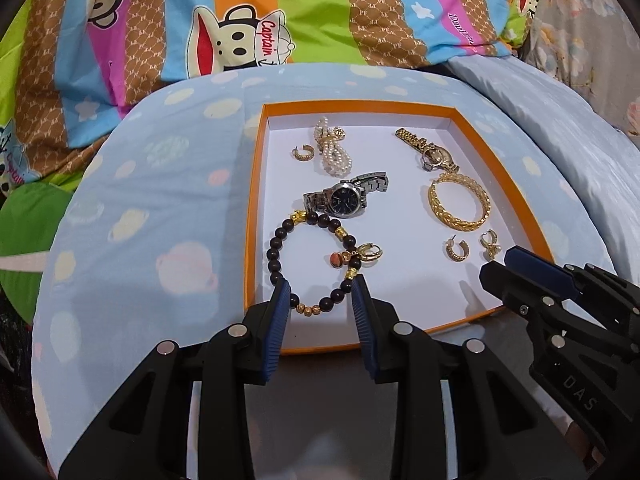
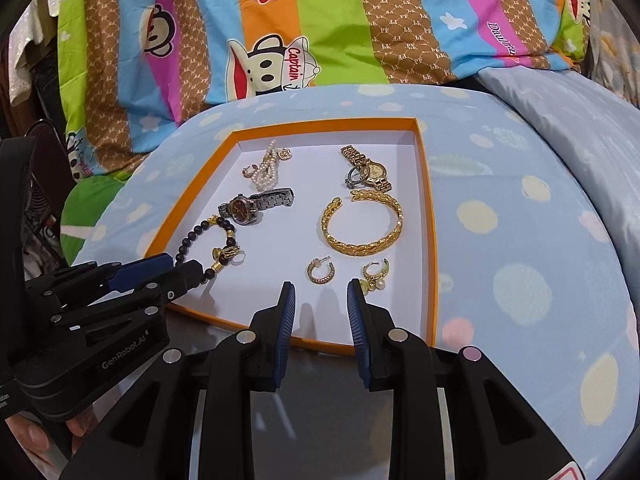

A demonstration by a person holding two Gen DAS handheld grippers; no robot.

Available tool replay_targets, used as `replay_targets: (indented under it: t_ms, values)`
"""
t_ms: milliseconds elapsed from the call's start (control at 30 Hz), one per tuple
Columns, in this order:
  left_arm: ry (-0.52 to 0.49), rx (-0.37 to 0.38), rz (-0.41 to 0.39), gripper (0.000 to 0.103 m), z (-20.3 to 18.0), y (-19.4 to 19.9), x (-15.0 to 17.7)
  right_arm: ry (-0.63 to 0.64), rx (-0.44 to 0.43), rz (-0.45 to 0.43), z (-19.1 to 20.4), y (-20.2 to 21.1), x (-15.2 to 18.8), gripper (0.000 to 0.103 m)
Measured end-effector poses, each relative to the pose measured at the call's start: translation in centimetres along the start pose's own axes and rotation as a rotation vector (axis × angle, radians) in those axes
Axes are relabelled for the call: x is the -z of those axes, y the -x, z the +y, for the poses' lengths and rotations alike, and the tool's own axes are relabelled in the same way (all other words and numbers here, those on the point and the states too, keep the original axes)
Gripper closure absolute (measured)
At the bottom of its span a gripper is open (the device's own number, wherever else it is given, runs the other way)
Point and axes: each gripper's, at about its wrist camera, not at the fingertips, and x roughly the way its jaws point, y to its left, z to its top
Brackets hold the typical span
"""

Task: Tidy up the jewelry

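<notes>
My left gripper (image 1: 320, 284) hangs over the near edge of the orange-rimmed tray (image 1: 256, 184), its jaws spread wide and holding nothing; the near arc of the dark bead bracelet (image 1: 310, 258) lies between my two blue pads. My right gripper (image 2: 321, 288) sits beside it, just as wide open and empty, with a gold hoop earring (image 2: 320, 272) just beyond the gap and a pearl-drop earring (image 2: 374, 276) close against my right pad. On the bead bracelet's far side rests a gold charm earring (image 1: 366, 254). Past that, the silver watch (image 1: 346, 198) with its dark dial lies mid-tray, and to its right the braided gold bangle (image 2: 362, 220). At the back are the pearl strand (image 1: 334, 152), a small gold hoop (image 1: 303, 153) beside it, and the gold watch (image 2: 366, 168) with a ring against it. The tray sits on a pale blue spotted cushion (image 2: 520, 240), a striped cartoon bedsheet (image 2: 320, 20) beyond.
</notes>
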Motion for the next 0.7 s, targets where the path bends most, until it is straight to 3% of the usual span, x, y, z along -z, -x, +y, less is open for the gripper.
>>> replay_targets:
  t_ms: [133, 367, 500, 700]
  values:
    - [0.008, -0.003, -0.007, 0.073, -0.1, 1.1, 0.4, -0.024, 0.004, -0.011, 0.1, 0.7, 0.0, 0.076]
    - [0.038, -0.048, -0.110, 0.072, 0.3, 3.5, -2.1, -0.029, 0.008, -0.090, 1.4, 3.0, -1.2, 0.076]
    - [0.056, -0.077, -0.117, 0.070, 0.7, 3.6, -2.7, -0.026, 0.030, -0.122, 2.1, 3.9, -1.3, 0.056]
    - [0.070, -0.091, -0.140, 0.058, 0.6, 4.1, -2.7, 0.004, 0.080, -0.149, 2.8, 4.6, -1.5, 0.050]
